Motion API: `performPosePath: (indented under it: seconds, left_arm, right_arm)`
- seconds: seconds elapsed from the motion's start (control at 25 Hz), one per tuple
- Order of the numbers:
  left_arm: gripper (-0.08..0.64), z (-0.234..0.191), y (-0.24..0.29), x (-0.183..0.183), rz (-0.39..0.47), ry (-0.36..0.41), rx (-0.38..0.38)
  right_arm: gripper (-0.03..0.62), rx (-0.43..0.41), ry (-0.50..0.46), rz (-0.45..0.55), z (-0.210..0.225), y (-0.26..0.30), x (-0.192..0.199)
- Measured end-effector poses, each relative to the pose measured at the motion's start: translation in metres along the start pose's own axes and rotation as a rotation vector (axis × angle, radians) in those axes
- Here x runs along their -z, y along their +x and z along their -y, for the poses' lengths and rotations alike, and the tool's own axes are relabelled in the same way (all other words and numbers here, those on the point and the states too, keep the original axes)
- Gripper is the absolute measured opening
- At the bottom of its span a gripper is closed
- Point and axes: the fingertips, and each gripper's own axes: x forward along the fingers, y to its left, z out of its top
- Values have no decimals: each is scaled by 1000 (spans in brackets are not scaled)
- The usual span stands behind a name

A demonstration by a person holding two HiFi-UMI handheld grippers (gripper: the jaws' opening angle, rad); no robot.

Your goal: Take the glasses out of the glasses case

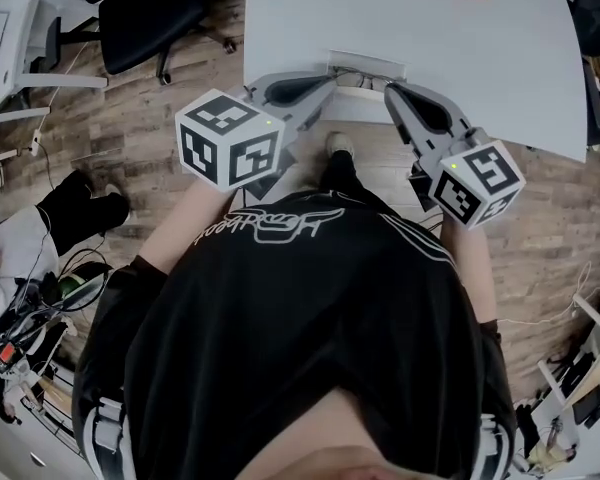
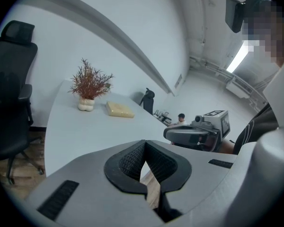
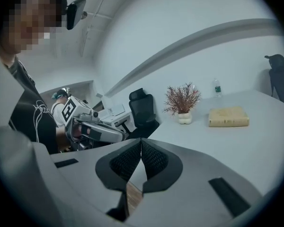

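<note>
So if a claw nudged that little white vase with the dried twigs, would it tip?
Probably, if pushed high: the twigs spread much taller and wider than the squat vase. A low push would likely slide it on the smooth table. The thin twigs look brittle.

Plant (image 3: 182, 100) and case (image 3: 228, 117) side by side on the table (image 3: 255, 150) (chair (image 3: 142, 109) beside its left edge)

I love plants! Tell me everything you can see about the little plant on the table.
The plant is a bunch of thin, dry-looking reddish-brown twigs with no green leaves, standing upright in a small, lumpy white pot. The pot sits on the far part of the white table, beside a flat yellowish box but not touching it. Nothing else touches it.
</note>
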Motion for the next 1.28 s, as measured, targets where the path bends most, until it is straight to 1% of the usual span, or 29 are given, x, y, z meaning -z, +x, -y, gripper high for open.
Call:
performPosePath:
  seconds: [0.12, 0.28, 0.44, 0.6, 0.76, 0.92, 1.28]
  left_arm:
    - [6, -9, 8, 1, -7, -17, -14]
    - [6, -19, 15, 7, -20, -47, -30]
    - [6, -33, 22, 9, -23, -66, -40]
    - [6, -42, 24, 11, -19, -101, -50]
    - [6, -50, 26, 16, -26, -114, -58]
    - [6, -59, 26, 17, -27, -131, -70]
    - [6, -73, 24, 26, -35, -167, -93]
  right_arm:
    - [9, -13, -8, -33, 11, 6, 8]
    - [9, -33, -45, -103, 27, 15, 23]
    - [11, -42, -104, -176, 44, 25, 39]
    - [11, -62, -171, -243, 50, 36, 53]
    - [11, -88, -278, -301, 52, 49, 67]
    - [11, -122, -381, -398, 54, 58, 84]
    - [14, -134, -618, -581, 63, 77, 120]
